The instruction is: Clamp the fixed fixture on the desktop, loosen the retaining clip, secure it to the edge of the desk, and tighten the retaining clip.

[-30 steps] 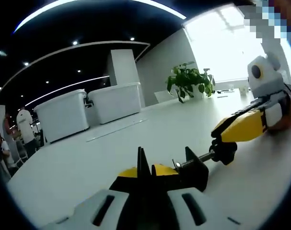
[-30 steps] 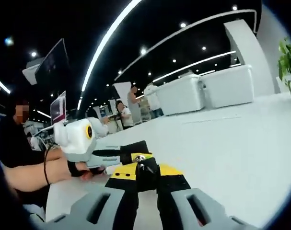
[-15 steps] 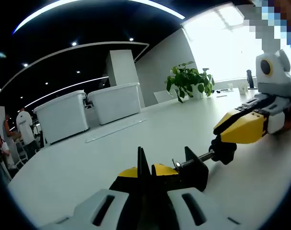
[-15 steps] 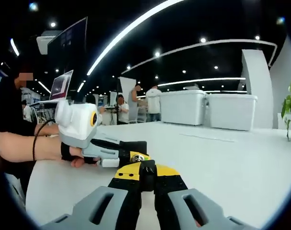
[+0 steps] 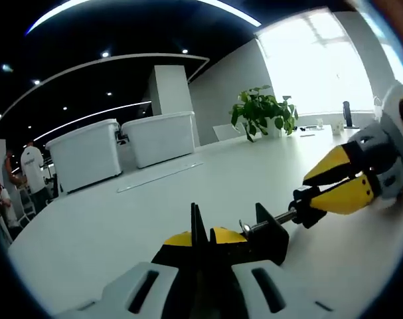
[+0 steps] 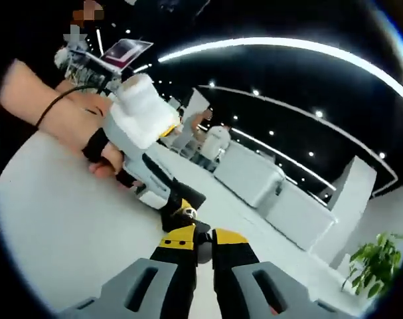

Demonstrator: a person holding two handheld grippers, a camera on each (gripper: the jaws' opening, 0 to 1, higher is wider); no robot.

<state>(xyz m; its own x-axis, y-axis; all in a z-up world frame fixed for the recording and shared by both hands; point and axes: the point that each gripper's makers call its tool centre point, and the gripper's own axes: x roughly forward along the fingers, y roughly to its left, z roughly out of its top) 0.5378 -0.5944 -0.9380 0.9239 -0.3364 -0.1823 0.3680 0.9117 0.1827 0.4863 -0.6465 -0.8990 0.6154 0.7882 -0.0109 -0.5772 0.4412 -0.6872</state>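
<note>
Left gripper was clenched on the black clamp body of the fixture, pinning it on the white desktop, near edge of the left gripper view. Jaws closed flat together, no gap visible.

Right gripper came in from the right in that view, yellow jaws closed around the black knob at the end of the clamp's threaded screw. In the right gripper view its own jaws sat shut on that same knob, with the left gripper and the person's hand just beyond it, further along the screw axis.

Key relation: screw's long axis ran from the clamp body toward the right gripper, roughly in line with that gripper's jaws. So the two grippers faced each other along the screw, left holding, right on the knob. My read: loosening would need a roll of the right gripper about that axis while the left held the body fixed. Risk: body twisting in the left jaws.

Potted plant and white storage bins stood far off, well apart from the work.
</note>
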